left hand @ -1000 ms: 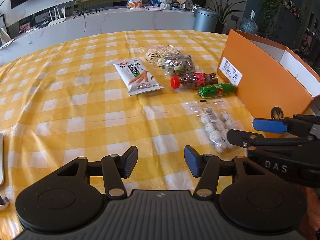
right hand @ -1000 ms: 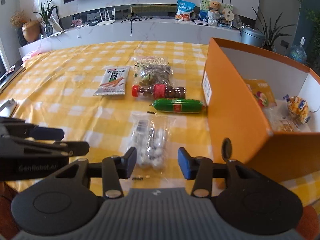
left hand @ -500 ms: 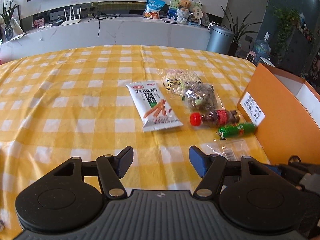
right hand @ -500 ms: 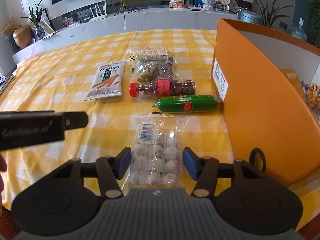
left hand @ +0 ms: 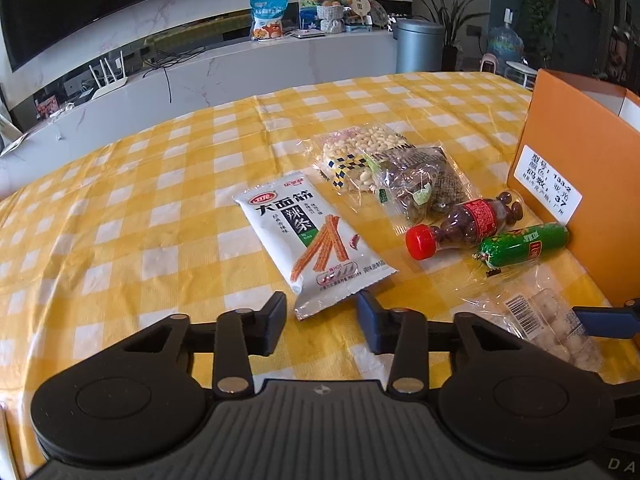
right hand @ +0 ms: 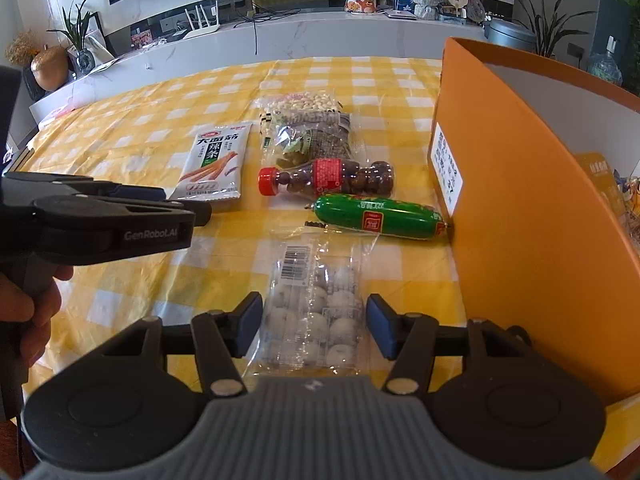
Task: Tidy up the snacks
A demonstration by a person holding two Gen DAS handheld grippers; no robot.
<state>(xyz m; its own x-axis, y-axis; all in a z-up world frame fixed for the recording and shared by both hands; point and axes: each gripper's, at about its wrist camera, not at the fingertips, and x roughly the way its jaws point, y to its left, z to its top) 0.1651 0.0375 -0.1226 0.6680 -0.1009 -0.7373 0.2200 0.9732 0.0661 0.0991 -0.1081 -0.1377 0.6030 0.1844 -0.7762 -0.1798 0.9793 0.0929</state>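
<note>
Yellow-checked surface [right hand: 120,292] holds snacks beside the orange box [right hand: 520,200]. Right hand-held gripper [right hand: 314,320] straddles the clear bag of white balls [right hand: 312,308], jaws wide for grasping; left hand-held gripper [left hand: 322,322], wide, faces the white snack packet [left hand: 308,236].

Most of the orange box [right hand: 532,184] stays out of sight: the right wrist view cuts its far end at the frame's edge, and its near wall hides nearly all the inside. Behind that wall only slivers of packets [right hand: 628,196] show, too little to name. In the left wrist view the box [left hand: 580,168] is cropped at the right edge, its interior unseen. Left of the box, the clear bag of white balls [right hand: 312,312] runs under the right gripper's body, its near end hidden. The printing on the box's white label [right hand: 447,174] is too small to read.
</note>
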